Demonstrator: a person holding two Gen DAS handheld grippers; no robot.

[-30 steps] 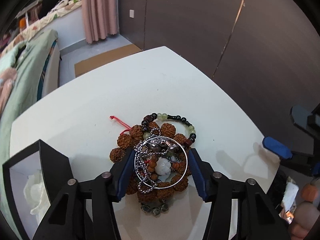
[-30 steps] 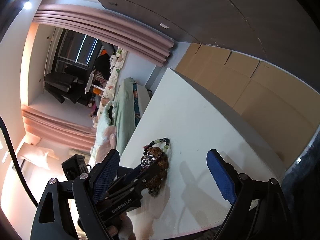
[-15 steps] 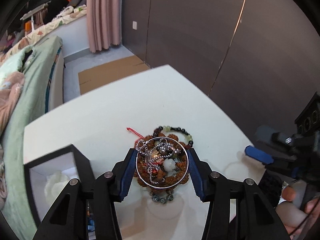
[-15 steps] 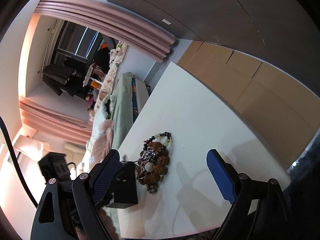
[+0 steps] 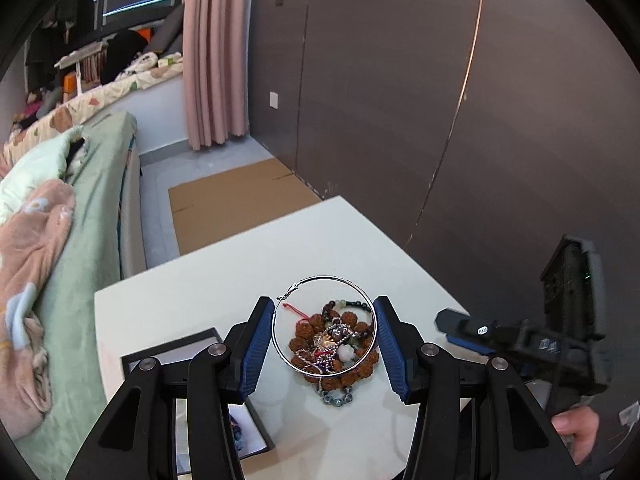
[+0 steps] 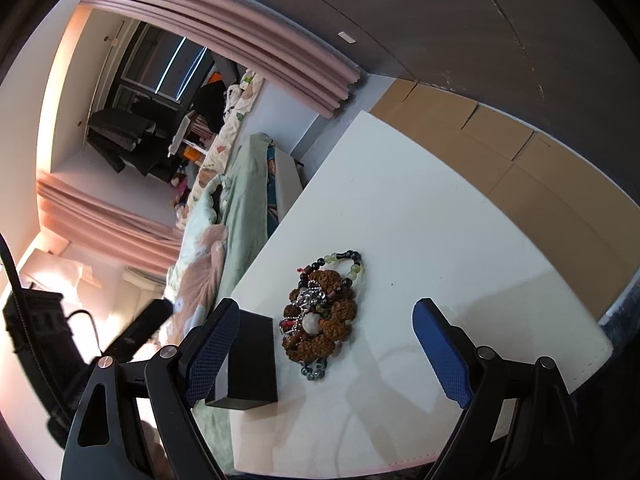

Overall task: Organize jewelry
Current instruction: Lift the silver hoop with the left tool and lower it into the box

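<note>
Left gripper (image 5: 324, 334) was pinching the silver hoop (image 5: 324, 324) above the jewelry pile (image 5: 334, 346) — I saw pads touching both sides. Right gripper (image 6: 328, 348) was spread wide — holding nothing.

The surface (image 5: 224, 280) is plain white, and on it lies a heap of jewelry (image 6: 320, 312) of knobbly brown beads, black and pale green beads, a white bead, silver chain and a red cord, beside a black box (image 6: 250, 360) with a white inside. The thin hoop (image 5: 324, 324) is silver, between blue textured fingers (image 5: 256, 344) on black arms. Behind are a pink curtain (image 5: 212, 52), a dark grey wall (image 5: 400, 100), brown cardboard (image 5: 240, 204) and a pale green bed (image 5: 84, 216) with a pink blanket (image 5: 28, 264).
</note>
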